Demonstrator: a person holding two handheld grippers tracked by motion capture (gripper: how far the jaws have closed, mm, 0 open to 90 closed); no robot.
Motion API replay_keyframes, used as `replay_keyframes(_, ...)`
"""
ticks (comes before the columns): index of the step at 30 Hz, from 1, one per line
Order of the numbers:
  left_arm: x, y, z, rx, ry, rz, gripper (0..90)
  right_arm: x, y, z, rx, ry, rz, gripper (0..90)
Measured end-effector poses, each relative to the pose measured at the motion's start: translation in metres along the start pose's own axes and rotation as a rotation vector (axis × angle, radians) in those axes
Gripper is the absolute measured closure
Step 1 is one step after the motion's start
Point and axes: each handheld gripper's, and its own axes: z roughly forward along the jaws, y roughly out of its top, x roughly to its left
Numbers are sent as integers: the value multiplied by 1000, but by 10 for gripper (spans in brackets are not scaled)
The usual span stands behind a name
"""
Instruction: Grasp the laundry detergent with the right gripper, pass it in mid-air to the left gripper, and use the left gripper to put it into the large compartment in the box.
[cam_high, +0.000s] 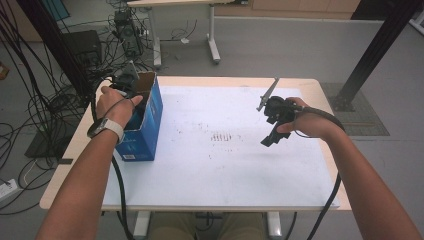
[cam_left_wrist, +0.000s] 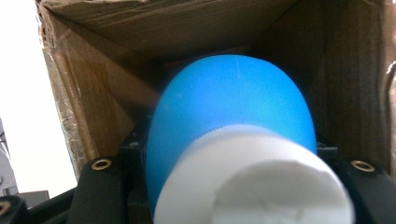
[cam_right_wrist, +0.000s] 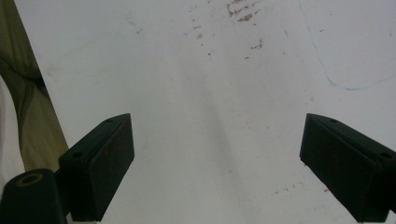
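A blue cardboard box (cam_high: 148, 131) stands open-topped at the table's left edge. My left gripper (cam_high: 127, 86) reaches down into it. In the left gripper view a round blue bottle (cam_left_wrist: 229, 102) with a white cap (cam_left_wrist: 252, 182) sits between the two black jaws, which press on its sides, with the brown box walls (cam_left_wrist: 93, 93) around it. My right gripper (cam_right_wrist: 219, 163) hovers over the right part of the white mat (cam_high: 225, 165), its jaws wide apart with nothing between them. It also shows in the high view as the right gripper (cam_high: 270, 135).
The mat carries small brown specks (cam_high: 222, 136) near its middle and a faint blue pen line (cam_right_wrist: 327, 74). The wooden table edge (cam_high: 67, 165) frames it. Cables (cam_high: 30, 105) crowd the floor at left; a black post (cam_high: 372, 50) stands at back right.
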Motion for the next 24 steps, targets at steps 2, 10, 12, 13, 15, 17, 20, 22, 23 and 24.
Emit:
replay_keyframes(2, 0, 0, 0, 1, -1, 0, 378, 0, 0, 0, 0, -1, 0, 99)
replay_keyframes(10, 1, -1, 0, 0, -3, -2, 378, 1, 1, 2, 4, 3, -2, 99)
replay_keyframes(12, 1, -1, 0, -1, -3, -1, 378, 1, 2, 2, 3, 2, -1, 99)
replay_keyframes(13, 1, -1, 0, -1, -3, -1, 378, 1, 2, 2, 3, 2, -2, 99)
replay_keyframes(15, 1, -1, 0, -3, -3, -1, 378, 1, 2, 2, 2, 2, -3, 99)
replay_keyframes(17, 1, -1, 0, -4, -3, -2, 378, 1, 2, 1, 2, 1, -2, 99)
replay_keyframes(20, 1, -1, 0, -3, -3, 0, 378, 1, 1, 1, 1, 2, 0, 98)
replay_keyframes(22, 1, -1, 0, -3, -2, 0, 378, 2, 0, 2, 2, 2, 1, 98)
replay_keyframes(23, 1, -1, 0, -3, -2, 0, 378, 2, 0, 2, 3, 2, 0, 99)
replay_keyframes(24, 1, -1, 0, -3, -2, 1, 378, 2, 0, 3, 1, 3, 1, 99)
